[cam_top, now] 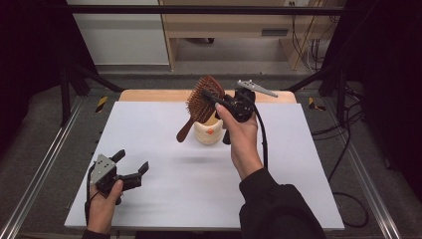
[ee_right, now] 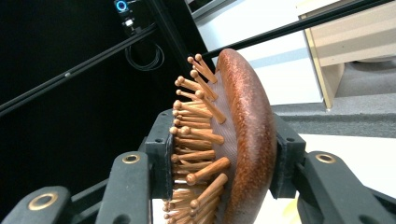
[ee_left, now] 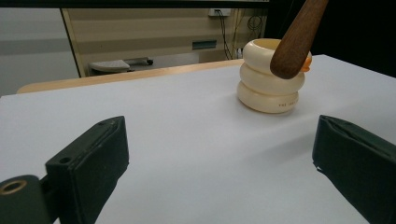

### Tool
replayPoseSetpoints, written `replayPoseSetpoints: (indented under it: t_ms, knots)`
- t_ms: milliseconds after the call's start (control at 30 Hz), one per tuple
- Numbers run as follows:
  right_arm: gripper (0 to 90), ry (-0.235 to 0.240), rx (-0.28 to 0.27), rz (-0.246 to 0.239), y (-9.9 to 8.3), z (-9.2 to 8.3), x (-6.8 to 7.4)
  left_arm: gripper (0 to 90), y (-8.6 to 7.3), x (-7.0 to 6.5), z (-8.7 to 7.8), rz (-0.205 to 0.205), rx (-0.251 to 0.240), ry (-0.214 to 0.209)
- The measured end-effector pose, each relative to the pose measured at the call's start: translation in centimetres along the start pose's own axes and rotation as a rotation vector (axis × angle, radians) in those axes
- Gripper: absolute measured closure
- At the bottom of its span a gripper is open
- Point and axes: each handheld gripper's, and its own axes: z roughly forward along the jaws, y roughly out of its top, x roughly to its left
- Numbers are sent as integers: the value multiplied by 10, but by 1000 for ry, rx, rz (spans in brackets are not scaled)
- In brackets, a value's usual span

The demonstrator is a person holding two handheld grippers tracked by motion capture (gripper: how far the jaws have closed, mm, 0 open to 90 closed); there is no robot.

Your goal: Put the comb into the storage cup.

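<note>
A wooden hairbrush [cam_top: 201, 105] with wooden pins hangs in the air above a cream ringed holder [cam_top: 208, 131] at the table's far middle. My right gripper [cam_top: 211, 98] is shut on the brush head [ee_right: 243, 140], one jaw on the pin side and one on its smooth back. The brush handle [ee_left: 296, 39] slants down beside the holder [ee_left: 268, 81], its tip level with the rim. At the near left of the table my left gripper [cam_top: 130, 159] stands open, and nothing sits between its jaws, which show wide apart in the left gripper view [ee_left: 219, 158].
A white sheet [cam_top: 164, 174] covers most of the table, with a wooden edge [cam_top: 149, 94] showing at the back. Black frame bars [cam_top: 199, 9] and cables [cam_top: 343, 144] surround the table. A light wooden cabinet [cam_top: 224, 30] stands beyond it.
</note>
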Motion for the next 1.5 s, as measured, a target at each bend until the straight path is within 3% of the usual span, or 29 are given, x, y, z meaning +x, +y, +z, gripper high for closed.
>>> replayPoseSetpoints:
  t_ms: [467, 1500]
  knots:
    - [529, -21, -13, 18, 20, 10, -8, 36, -1, 2, 0, 5, 5, 14]
    - [528, -70, -88, 46, 46, 2, -26, 24, -2, -1, 3, 16, 14, -3]
